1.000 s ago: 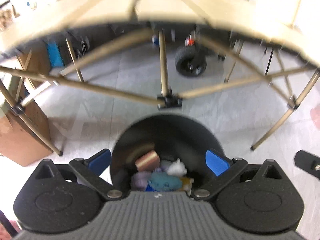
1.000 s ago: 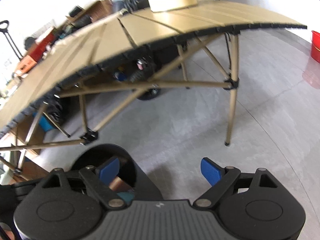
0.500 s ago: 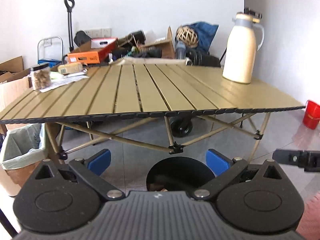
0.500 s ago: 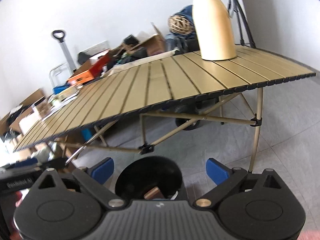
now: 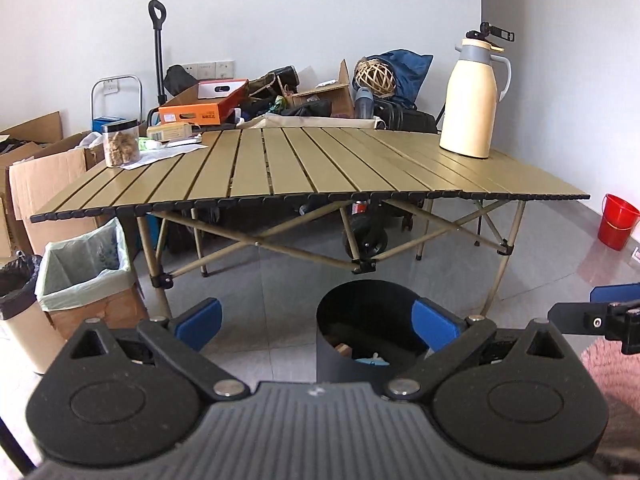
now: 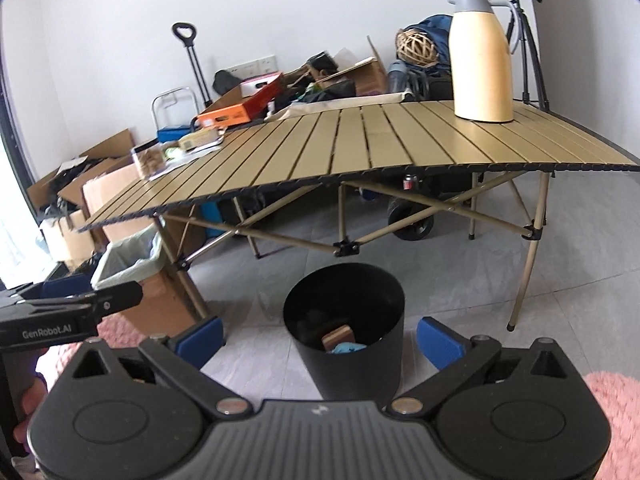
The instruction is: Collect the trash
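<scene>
Both views have swung up from looking into the bin [image 6: 344,320] to facing the table [image 5: 312,168]. The left gripper [image 5: 316,320] and right gripper [image 6: 320,336] stand wide apart, empty. The drop-off looks finished. Low and central, the matte black round bin holds trash [image 6: 342,340]: a brown block and something crumpled, possibly blue.

Cluttered storeroom: folding camp table [image 5: 312,168], cardboard boxes [image 5: 44,176], hand trolley [image 5: 158,52], tripod [image 6: 532,40].
</scene>
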{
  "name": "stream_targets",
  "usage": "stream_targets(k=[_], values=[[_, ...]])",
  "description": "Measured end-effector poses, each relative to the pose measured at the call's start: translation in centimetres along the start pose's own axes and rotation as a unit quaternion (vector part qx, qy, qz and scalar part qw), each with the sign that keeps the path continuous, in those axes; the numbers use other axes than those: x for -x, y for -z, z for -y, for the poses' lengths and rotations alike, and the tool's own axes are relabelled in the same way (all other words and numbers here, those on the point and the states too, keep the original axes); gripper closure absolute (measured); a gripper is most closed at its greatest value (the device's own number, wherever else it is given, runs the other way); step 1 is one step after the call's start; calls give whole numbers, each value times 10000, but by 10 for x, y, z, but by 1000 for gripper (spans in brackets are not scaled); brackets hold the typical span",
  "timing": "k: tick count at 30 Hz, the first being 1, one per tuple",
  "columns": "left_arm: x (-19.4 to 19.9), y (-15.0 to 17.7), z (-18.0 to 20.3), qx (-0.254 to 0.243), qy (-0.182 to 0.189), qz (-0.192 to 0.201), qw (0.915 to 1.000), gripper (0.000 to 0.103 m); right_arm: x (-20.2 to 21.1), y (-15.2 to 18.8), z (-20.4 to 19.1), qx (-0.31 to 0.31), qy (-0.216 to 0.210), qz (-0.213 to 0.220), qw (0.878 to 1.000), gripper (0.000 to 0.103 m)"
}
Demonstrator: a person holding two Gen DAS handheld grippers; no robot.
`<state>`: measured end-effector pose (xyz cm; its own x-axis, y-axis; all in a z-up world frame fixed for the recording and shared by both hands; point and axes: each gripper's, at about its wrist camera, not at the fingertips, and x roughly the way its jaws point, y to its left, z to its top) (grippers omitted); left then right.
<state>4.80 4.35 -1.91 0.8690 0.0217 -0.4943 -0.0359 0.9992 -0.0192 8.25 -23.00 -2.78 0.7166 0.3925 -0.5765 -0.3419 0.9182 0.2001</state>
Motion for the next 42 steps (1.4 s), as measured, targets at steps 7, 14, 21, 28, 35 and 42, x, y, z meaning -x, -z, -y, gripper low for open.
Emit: stream_targets(k=[7, 14, 21, 28, 35, 42], values=[[8, 3, -2, 21, 8, 34, 10000, 0, 7, 3, -8, 93, -8, 6, 10000, 0], [7, 2, -1, 7, 13, 28, 10000, 0, 6, 2, -11, 118, 24, 6, 9999, 0], [8, 3, -1, 4, 21, 22, 10000, 0, 6, 2, -12, 109, 27, 5, 9999, 0], [8, 4, -1, 4, 24, 27, 10000, 0, 6, 0, -10, 122, 30, 8, 9999, 0], [10, 5, 1, -18, -8, 51, 10000, 0, 7, 0, -10, 110, 42, 2, 9999, 0], [8, 4, 0, 2, 5, 9, 10000, 0, 6, -1, -8, 93, 62, 10, 9999, 0]])
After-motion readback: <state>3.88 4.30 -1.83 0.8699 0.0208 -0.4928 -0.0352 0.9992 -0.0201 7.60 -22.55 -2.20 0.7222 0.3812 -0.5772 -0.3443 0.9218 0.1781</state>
